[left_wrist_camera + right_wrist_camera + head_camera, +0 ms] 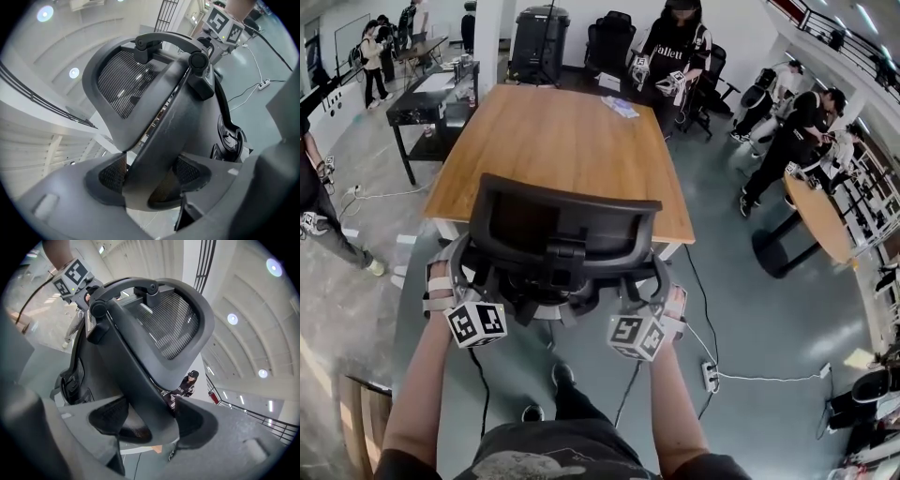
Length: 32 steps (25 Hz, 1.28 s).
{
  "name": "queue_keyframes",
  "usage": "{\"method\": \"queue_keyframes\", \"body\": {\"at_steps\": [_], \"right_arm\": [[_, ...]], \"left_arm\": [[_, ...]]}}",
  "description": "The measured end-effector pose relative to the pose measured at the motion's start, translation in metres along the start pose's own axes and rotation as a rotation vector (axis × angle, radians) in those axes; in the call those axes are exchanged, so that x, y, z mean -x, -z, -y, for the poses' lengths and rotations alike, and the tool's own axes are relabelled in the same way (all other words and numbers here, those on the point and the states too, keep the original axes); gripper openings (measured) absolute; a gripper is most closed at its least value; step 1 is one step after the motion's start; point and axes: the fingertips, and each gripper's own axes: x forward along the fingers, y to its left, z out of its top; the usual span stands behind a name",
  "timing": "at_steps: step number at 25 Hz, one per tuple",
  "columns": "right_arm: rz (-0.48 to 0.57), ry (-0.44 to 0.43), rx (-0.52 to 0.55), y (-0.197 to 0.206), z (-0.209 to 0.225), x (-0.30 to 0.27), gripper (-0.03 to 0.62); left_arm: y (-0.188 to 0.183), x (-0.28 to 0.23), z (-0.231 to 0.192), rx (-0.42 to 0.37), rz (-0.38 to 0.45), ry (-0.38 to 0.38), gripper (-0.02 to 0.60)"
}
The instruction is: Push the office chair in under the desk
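Wooden desk (567, 141), black mesh chair (562, 230) at the desk's near edge, left gripper (149, 180) clamped wide on the chair's left back-frame bar, right gripper (150, 425) pinching the right bar likewise

office chair (562, 234): black, net pattern on back | surface (572, 141): orange-brown wood top, white edge | floor (769, 319): grey-green | left gripper (150, 180): grey, cube white with black squares | right gripper (152, 425): grey, cube white with black squares | power strip (710, 377): white
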Motion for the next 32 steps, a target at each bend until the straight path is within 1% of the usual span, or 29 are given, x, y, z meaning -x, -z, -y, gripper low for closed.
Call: {"method": "queue_keyframes", "body": {"at_steps": [6,8,12,14,15,16,18,19,21,24,26,27,28,29,30,32], "right_arm": [[0.007,-0.012,0.032,0.000,0.000,0.006,0.288],[0.010,-0.005,0.028,-0.003,0.002,0.012,0.301],[0.011,0.013,0.009,-0.010,0.001,0.027,0.311],[0.009,0.025,-0.009,-0.013,-0.003,0.037,0.311],[0.007,0.031,-0.020,-0.015,-0.004,0.043,0.311],[0.007,0.038,-0.040,-0.018,-0.004,0.048,0.310],[0.012,0.053,-0.106,-0.024,0.000,0.059,0.297],[0.017,0.060,-0.142,-0.027,0.002,0.065,0.291],[0.031,0.072,-0.201,-0.032,0.005,0.077,0.259],[0.063,0.081,-0.310,-0.039,0.010,0.087,0.203],[0.085,0.085,-0.383,-0.043,0.017,0.088,0.134],[0.095,0.088,-0.401,-0.045,0.019,0.089,0.108],[0.104,0.093,-0.406,-0.046,0.021,0.091,0.065],[0.111,0.095,-0.403,-0.047,0.021,0.093,0.007],[0.120,0.094,-0.396,-0.048,0.021,0.096,-0.008],[0.131,0.076,-0.390,-0.050,0.019,0.103,-0.009]], "left_arm": [[-0.001,0.000,-0.001,-0.017,0.005,0.013,0.328],[-0.002,0.003,-0.003,-0.018,0.013,0.007,0.330],[-0.001,0.017,-0.004,0.016,0.034,-0.009,0.330],[-0.001,0.027,-0.005,0.066,0.050,-0.015,0.324],[-0.002,0.033,-0.006,0.107,0.059,-0.016,0.326],[-0.003,0.039,-0.008,0.162,0.069,-0.019,0.313],[-0.009,0.051,-0.014,0.289,0.088,-0.025,0.237],[-0.012,0.056,-0.017,0.339,0.096,-0.024,0.229],[-0.018,0.063,-0.017,0.403,0.111,-0.020,0.215],[-0.027,0.068,-0.014,0.476,0.136,-0.013,0.158],[-0.034,0.070,-0.011,0.529,0.153,0.001,0.126],[-0.037,0.073,-0.009,0.550,0.157,0.002,0.107],[-0.040,0.076,-0.007,0.564,0.158,0.000,0.087],[-0.042,0.080,-0.005,0.571,0.156,-0.003,0.077],[-0.045,0.085,-0.003,0.574,0.152,-0.005,0.072],[-0.050,0.096,-0.003,0.578,0.138,-0.008,0.072]]}}
